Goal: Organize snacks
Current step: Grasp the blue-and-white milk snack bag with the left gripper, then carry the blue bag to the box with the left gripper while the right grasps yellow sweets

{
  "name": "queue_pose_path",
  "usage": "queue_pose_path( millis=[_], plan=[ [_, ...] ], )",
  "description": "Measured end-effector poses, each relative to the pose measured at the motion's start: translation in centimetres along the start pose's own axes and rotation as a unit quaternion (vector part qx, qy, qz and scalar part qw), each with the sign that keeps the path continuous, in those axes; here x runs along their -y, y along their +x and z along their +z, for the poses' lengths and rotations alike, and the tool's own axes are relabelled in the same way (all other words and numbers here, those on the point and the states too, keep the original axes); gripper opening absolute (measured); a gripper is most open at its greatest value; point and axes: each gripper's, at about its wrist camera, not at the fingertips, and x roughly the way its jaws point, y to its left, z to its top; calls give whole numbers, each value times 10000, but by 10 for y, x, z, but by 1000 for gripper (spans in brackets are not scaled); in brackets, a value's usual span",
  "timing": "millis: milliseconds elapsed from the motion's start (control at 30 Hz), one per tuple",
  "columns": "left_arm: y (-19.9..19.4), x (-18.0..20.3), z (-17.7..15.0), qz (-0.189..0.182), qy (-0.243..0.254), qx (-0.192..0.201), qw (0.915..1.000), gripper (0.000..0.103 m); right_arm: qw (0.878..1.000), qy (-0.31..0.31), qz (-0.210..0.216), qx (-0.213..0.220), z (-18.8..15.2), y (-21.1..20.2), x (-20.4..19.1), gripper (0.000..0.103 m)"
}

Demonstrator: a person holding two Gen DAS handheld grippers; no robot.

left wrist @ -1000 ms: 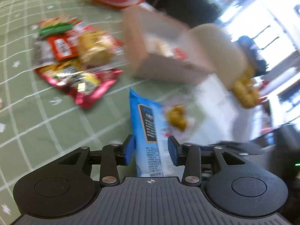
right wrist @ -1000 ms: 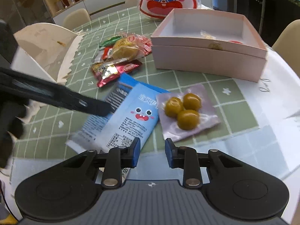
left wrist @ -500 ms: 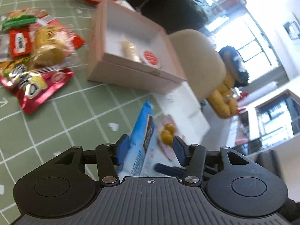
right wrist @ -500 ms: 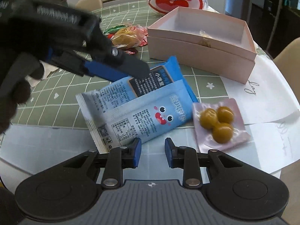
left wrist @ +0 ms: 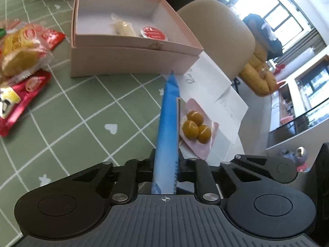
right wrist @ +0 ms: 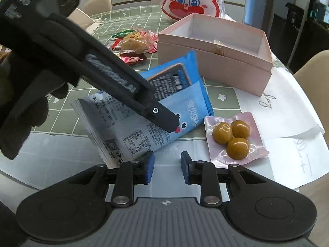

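My left gripper point(left wrist: 166, 160) is shut on a blue snack packet point(left wrist: 167, 123) and holds it on edge above the green checked tablecloth. In the right wrist view the left gripper point(right wrist: 164, 121) clamps the same blue packet point(right wrist: 174, 94), tilted up off the table. My right gripper point(right wrist: 167, 165) is open and empty, just in front of the packet. A pink pack of three olive-green balls point(right wrist: 234, 135) lies to the right; it also shows in the left wrist view point(left wrist: 195, 127). The open pink box point(left wrist: 127, 47) holds a wrapped biscuit point(left wrist: 123, 27) and a round red-lidded cup point(left wrist: 153, 33).
A pile of red and yellow wrapped snacks point(left wrist: 22, 61) lies left of the box. A rabbit-face bag point(right wrist: 191, 0) stands behind the box point(right wrist: 218, 51). White paper sheets point(right wrist: 287, 111) lie at the table's right edge. Beige chairs point(left wrist: 218, 33) stand around the table.
My left gripper has closed on the blue packet and lifted it upright on edge, closer to the pink box. The right gripper has drawn a little nearer.
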Motion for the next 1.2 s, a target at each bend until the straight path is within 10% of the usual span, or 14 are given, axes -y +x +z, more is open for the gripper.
queue_pose_path(
  millis=[100,233,333,533,700,1200],
  plan=[
    [-3,-9,-4,-72,-528,-81,9985,20,9999,-33,-85,-47,-1,-2,-1,31],
    [-34,-14,-20,269,-535,318,9977,19,9974,3,-625,362,0,-22,10,71],
    [-62,-27,-35,484,-756,596,9942,19,9929,328,-950,632,4,-29,32,80],
    [-93,-54,-67,697,-1237,722,9872,19,9870,1280,-816,530,15,-4,74,80],
    [-109,-68,-93,622,-1500,637,9847,19,9900,959,-877,542,18,14,58,57],
    [-105,-49,-105,278,-1139,240,9928,19,9898,1171,-789,177,11,-11,32,47]
  ],
)
